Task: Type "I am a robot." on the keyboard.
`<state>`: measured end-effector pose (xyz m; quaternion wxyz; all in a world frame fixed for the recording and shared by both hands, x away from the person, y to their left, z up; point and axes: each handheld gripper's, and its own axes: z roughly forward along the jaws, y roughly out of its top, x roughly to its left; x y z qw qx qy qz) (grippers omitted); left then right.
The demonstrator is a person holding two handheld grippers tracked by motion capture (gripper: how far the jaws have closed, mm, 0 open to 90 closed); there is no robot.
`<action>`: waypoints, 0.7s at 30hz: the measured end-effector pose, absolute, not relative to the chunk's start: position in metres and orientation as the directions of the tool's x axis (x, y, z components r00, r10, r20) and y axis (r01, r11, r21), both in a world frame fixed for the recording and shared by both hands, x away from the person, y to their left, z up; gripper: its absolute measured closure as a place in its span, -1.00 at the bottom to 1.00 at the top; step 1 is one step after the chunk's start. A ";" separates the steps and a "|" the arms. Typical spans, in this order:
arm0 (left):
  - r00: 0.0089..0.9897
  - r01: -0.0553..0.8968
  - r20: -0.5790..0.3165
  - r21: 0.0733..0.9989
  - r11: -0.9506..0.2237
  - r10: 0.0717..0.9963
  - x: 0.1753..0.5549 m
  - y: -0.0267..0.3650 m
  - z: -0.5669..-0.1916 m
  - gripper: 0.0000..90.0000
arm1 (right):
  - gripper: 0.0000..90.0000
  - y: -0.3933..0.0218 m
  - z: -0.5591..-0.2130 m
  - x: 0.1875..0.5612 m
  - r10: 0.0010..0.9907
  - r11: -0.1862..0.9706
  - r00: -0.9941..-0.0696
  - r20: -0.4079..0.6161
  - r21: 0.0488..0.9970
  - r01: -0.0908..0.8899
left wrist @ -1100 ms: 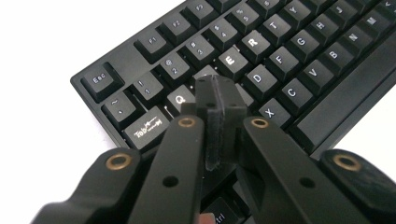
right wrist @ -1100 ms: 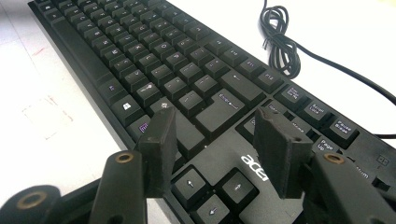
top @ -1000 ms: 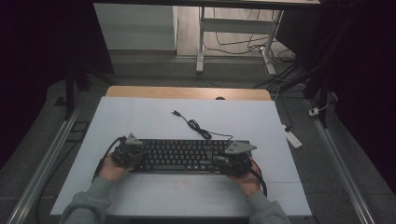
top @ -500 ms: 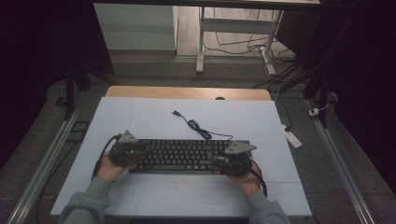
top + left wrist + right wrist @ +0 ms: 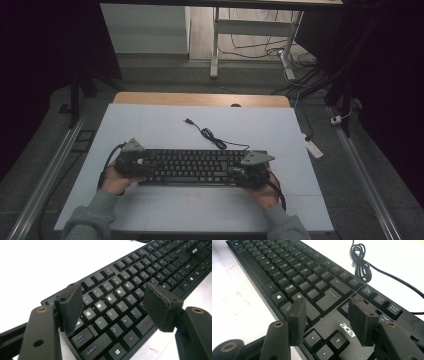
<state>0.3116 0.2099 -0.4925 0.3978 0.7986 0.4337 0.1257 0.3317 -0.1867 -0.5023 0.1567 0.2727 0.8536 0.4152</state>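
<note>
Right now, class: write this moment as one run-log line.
scene: keyboard flat on table | left hand-held gripper: jaws just opening, over keys | right hand-held gripper: open, over arrow keys

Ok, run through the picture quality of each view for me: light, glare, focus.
High view: dim and soft, the surroundings nearly black, the white table top the brightest area, the keyboard dark with unreadable keys. Left gripper view: table blown out to flat white, near keys sharp, far end of the keyboard blurring. Right gripper view: same overexposed table, legends on the keyboard crisp, coiled cable sharp.
</note>
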 end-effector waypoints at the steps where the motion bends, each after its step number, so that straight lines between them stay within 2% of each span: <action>1: 0.593 0.593 -0.145 0.744 -0.308 0.792 0.312 0.210 -0.493 -0.30 | 0.09 -0.187 -0.502 0.332 0.596 0.506 -0.802 -0.042 0.795 0.334; 21: 0.609 0.592 -0.142 0.737 -0.327 0.781 0.312 0.207 -0.494 -0.34 | 0.11 -0.174 -0.495 0.332 0.583 0.499 -0.812 -0.037 0.804 0.322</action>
